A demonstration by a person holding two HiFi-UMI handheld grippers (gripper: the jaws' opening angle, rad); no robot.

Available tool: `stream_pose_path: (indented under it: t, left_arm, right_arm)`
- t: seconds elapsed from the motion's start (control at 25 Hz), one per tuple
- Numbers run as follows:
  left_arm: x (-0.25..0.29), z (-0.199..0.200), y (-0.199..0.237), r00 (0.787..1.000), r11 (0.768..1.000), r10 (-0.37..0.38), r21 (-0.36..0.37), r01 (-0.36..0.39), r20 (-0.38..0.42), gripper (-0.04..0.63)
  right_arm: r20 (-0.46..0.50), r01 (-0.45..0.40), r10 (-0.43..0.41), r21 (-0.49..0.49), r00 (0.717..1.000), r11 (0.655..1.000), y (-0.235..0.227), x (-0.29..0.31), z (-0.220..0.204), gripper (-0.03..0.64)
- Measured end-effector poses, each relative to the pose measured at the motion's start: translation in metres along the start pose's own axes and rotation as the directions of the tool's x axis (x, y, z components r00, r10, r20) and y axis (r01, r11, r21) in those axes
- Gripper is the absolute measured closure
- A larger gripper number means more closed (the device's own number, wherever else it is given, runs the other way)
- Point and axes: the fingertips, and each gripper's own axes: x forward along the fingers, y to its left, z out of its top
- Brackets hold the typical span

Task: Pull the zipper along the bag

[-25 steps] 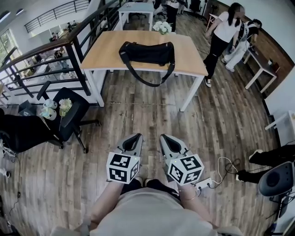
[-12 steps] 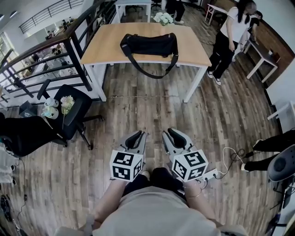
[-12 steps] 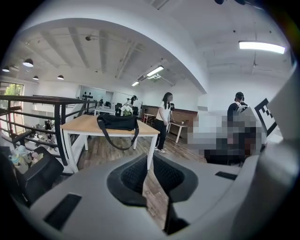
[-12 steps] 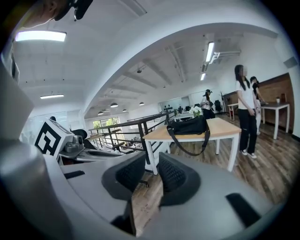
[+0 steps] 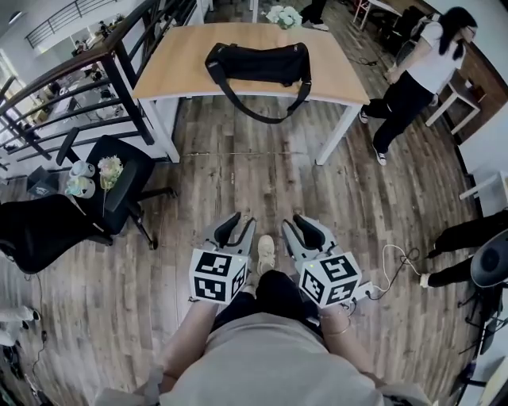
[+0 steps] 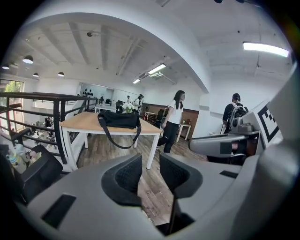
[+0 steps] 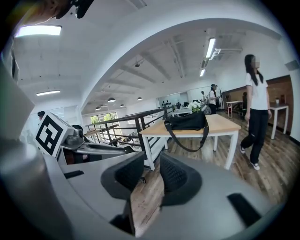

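A black duffel bag lies on a wooden table far ahead, and its shoulder strap hangs over the front edge. The zipper is too small to make out. Both grippers are held low in front of the person's body, well short of the table. The left gripper and the right gripper have just been opening, and nothing is between either pair of jaws. The left gripper view shows the left gripper open, with the bag beyond it. In the right gripper view the right gripper is open, with the bag on the table.
A black office chair stands at the left, by a dark railing. A person walks past the table's right corner. A power strip with a cable lies on the wooden floor at the right. Flowers stand behind the table.
Both grippers' jaws have gone from shut to parted. The table has slid up in the head view, a shoe now shows between the grippers, and the person at the right has stepped along.
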Motion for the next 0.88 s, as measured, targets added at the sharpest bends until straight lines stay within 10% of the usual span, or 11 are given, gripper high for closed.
stream_pose_path:
  t: [0.88]
  left_arm:
    - [0.191,0.106,0.087,0.988,0.99,0.14,-0.015,-0.14,0.061,0.479]
  right_arm:
    - [0.031,-0.103,0.104,-0.036,0.994,0.994,-0.151,0.171,0.103,0.515]
